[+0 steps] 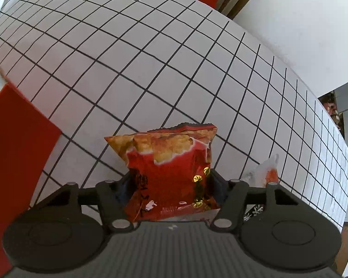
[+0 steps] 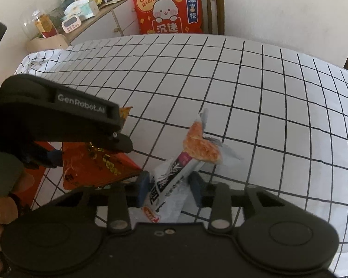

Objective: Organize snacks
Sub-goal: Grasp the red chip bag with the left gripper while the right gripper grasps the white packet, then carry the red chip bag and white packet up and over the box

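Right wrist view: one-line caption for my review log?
Right gripper holds a white snack packet above the checked tablecloth.

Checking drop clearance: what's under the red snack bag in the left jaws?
Checked tablecloth lies beneath the red snack bag; the spot directly below is hidden by the bag and left gripper.

Your left tool [image 1: 170,180] is clamped on a red snack bag [image 1: 171,169], held upright above the grid-patterned tabletop [image 1: 150,58]. At four o'clock from it a white packet [image 1: 265,173] shows; at nine o'clock, a red box [image 1: 14,162].
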`<state>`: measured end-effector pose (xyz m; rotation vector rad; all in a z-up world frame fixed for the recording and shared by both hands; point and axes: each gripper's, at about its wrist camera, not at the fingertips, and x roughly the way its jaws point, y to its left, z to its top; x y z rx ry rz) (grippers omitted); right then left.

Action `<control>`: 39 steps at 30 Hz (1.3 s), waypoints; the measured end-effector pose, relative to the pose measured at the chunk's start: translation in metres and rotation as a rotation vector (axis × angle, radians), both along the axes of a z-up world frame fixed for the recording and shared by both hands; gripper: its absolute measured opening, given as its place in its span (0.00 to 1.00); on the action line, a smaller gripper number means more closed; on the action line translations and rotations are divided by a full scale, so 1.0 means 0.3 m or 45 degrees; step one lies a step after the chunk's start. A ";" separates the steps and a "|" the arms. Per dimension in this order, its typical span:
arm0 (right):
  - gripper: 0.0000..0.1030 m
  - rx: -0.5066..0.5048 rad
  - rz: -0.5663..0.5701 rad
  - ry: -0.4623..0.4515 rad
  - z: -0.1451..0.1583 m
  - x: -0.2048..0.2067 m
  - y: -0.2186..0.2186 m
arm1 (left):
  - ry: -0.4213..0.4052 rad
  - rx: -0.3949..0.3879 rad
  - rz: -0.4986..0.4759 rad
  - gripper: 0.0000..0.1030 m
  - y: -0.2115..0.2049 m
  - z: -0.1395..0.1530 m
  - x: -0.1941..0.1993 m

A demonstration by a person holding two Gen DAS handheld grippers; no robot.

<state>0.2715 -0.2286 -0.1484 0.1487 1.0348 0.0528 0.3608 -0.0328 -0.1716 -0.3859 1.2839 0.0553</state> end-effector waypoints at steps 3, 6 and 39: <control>0.22 -0.009 0.000 -0.020 0.011 -0.022 -0.005 | 0.002 -0.001 0.001 0.59 0.005 -0.004 -0.007; 0.19 -0.006 0.002 -0.027 0.023 -0.044 -0.001 | 0.003 -0.020 -0.003 0.58 0.012 0.004 -0.031; 0.14 0.073 0.166 -0.167 0.307 -0.444 0.101 | -0.067 -0.059 -0.103 0.54 0.170 0.263 -0.557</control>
